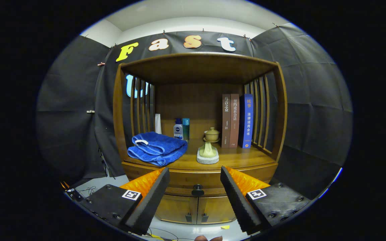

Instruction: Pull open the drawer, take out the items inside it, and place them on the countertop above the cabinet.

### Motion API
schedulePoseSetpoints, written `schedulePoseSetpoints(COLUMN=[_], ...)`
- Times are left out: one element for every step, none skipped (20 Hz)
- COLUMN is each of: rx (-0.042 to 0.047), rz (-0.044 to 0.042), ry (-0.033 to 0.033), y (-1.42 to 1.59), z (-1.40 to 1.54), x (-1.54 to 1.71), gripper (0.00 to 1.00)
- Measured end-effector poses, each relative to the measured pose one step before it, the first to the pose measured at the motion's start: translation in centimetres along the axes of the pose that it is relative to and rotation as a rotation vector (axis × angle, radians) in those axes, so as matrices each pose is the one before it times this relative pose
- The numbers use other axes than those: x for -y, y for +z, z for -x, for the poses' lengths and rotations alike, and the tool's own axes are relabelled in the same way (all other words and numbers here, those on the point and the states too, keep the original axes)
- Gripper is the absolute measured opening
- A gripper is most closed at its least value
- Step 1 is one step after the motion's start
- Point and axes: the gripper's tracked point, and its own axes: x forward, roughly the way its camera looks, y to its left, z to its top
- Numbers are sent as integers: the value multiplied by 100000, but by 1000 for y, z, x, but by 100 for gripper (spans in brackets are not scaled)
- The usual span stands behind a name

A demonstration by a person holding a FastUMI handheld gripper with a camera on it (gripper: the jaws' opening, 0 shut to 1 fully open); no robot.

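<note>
A wooden cabinet stands ahead of me with its drawer [183, 183] closed under the countertop [240, 160]. The drawer's dark round knob [197, 190] sits between my two fingers, some way beyond their tips. My gripper [194, 175] is open and holds nothing. On the countertop lie a folded blue towel [157, 148], a white tube [158, 124], two small bottles [181, 129], a pale lidded cup on a stand [209, 145] and three upright books [237, 121]. What lies inside the drawer is hidden.
Two small cabinet doors [196, 210] with dark pulls sit below the drawer. Slatted wooden side rails [262, 112] and a wooden top close in the shelf space. Cables lie on the pale floor [95, 190] to the left. A yellow scrap [225, 227] lies on the floor.
</note>
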Motion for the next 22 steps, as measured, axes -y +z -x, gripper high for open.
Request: schedulePoseSetpoints(rx=[566,697,1034,1790,1238,-215,-670,92,1195,935,787,339,856,939,195,-71,-274,45,-93,-126,61,-46], rz=[878,1021,-119,-1986,-2554,-1430,-996,-1153,-1343,-419,388,589,542,431,84,154,-221,-407,-128,238,277,210], ry=[960,222,-1071,-868,4,1375,328,-464,246,23,66,-665,-297,-428,-132,186,-292,-34,-256,144,96,447], y=[1021,939,868,975,696,345,242,439,706,665,468,376,563,470,76,-27,-123,-85,-203,-78,-126,-70], z=[1126,1243,1191,1086,919,831,888,744,611,507,374,281,130,112,62,110,9,9,-9,16,-24,73], x=[-311,-10,226,-12,-337,-350,39,269,58,95,225,335,270,41,65,-57,65,-67,40,-39,-100,-211], gripper=[99,99,99,99,99,99,99,99,99,99,99,99,99,99,99,99,99,99,99,99,99,99])
